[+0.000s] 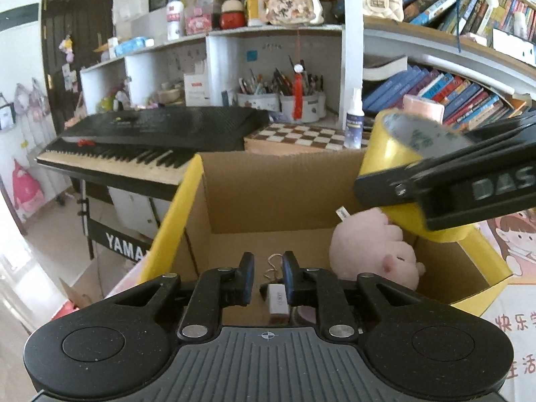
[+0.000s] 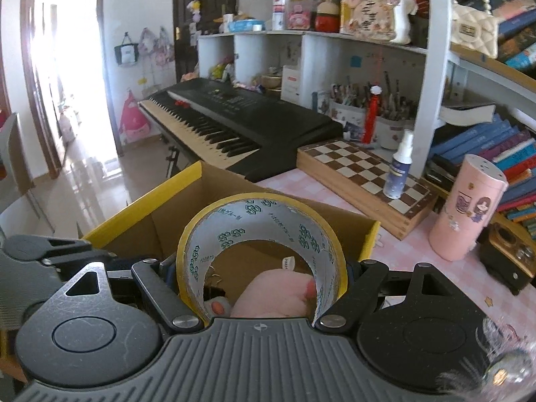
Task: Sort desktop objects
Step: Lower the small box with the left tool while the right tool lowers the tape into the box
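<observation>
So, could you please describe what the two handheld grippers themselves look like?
Both are matte black. The left gripper has a ribbed grey base with a small crosshair mark, two round discs at its sides, silver rivets on angled linkage arms, and dark blue finger pads. The right gripper has the same build; seen from the left camera, its side bears raised letters "DAS".

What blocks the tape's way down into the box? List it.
The tape sits in the right tongs over the open box. A pink plush lies right under it on the box floor, so the roll would likely land on that. Nothing else visible blocks it.
</observation>
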A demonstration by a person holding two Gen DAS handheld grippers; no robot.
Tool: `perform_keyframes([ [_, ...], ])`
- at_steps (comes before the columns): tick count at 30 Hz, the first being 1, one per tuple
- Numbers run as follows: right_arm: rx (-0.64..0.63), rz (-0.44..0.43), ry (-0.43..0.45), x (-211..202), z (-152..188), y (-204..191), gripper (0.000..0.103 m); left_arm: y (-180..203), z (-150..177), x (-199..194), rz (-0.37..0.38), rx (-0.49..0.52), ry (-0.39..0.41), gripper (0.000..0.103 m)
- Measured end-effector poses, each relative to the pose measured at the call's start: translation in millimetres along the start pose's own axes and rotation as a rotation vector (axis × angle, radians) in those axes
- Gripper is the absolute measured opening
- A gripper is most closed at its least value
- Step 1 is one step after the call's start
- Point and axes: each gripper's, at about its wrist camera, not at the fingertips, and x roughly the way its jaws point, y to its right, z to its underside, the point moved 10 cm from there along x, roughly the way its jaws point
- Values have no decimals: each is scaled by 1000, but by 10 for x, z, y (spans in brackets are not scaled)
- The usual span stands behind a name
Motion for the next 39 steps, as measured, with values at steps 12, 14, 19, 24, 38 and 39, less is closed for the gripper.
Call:
perform_keyframes([
  [12, -64, -94, -91, 412, 4, -262, 81, -308, -44, -428, -97, -76, 59, 42],
  [14, -87, -109, -121, 494, 34, -338, 81, -356, -43, -493, -109, -88, 75, 45],
  [19, -137, -135, -182, 658, 98, -506, 81, -467, -20, -619, -137, -114, 90, 50],
  [24, -139, -127, -216, 758, 160, -561, 81, -548, 25, -690, -159, -130, 92, 51],
  [38, -71, -78, -89, 347, -40, -481, 86, -539, 17, -793, -131, -141, 132, 66],
  [39, -64, -72, -79, 301, -53, -473, 86, -529, 13, -802, -126, -138, 136, 66],
])
